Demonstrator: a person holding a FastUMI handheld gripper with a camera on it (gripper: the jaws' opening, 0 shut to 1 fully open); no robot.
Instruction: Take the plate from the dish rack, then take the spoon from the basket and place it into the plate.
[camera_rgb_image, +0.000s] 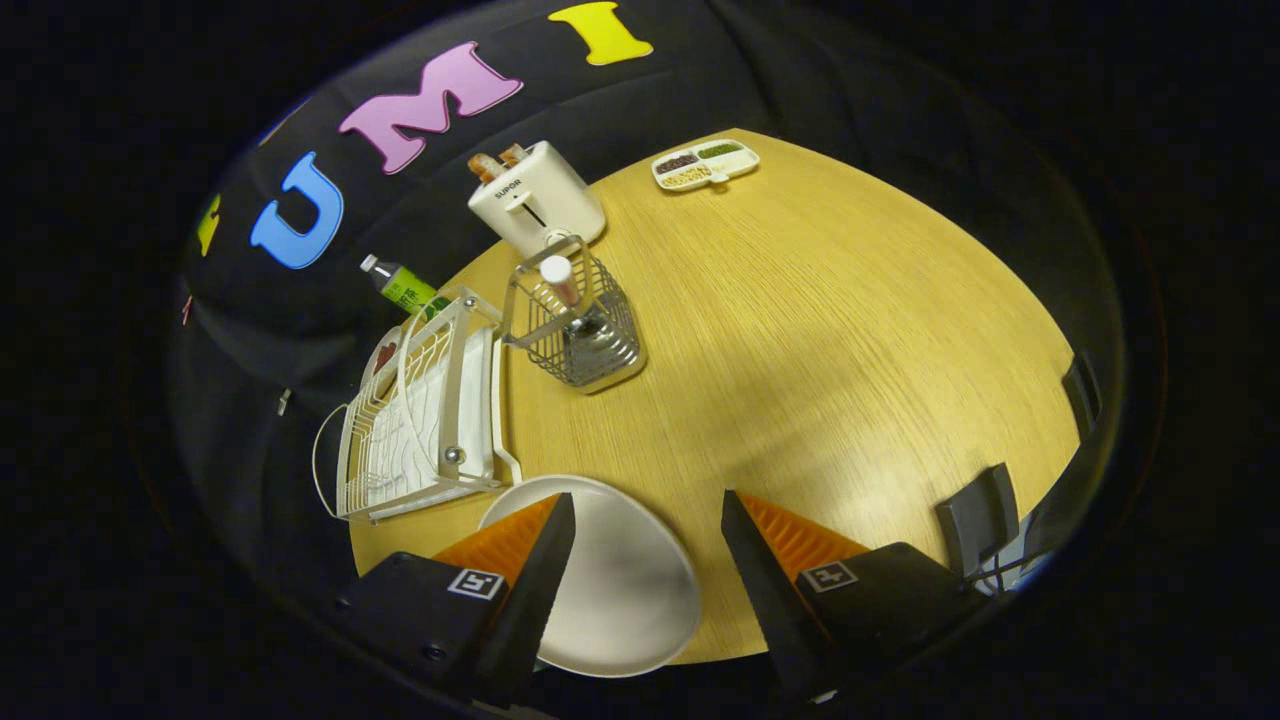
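A white plate (625, 590) lies flat on the wooden table (830, 340) at its near edge, partly under my left finger and reaching into the gap between the fingers. My gripper (648, 510) is open above it with nothing held. Beyond the fingers stands a wire basket (578, 325); a spoon with a white-tipped handle (558, 275) stands upright in it. The white dish rack (420, 420) sits just left of the basket, beyond my left finger, with no plate standing in it.
A white toaster (537, 198) with bread slices stands behind the basket at the table's far edge. A green-labelled bottle (400, 285) lies behind the rack. A divided snack tray (705, 163) sits far back. Dark chair parts (980, 520) stand beside my right finger.
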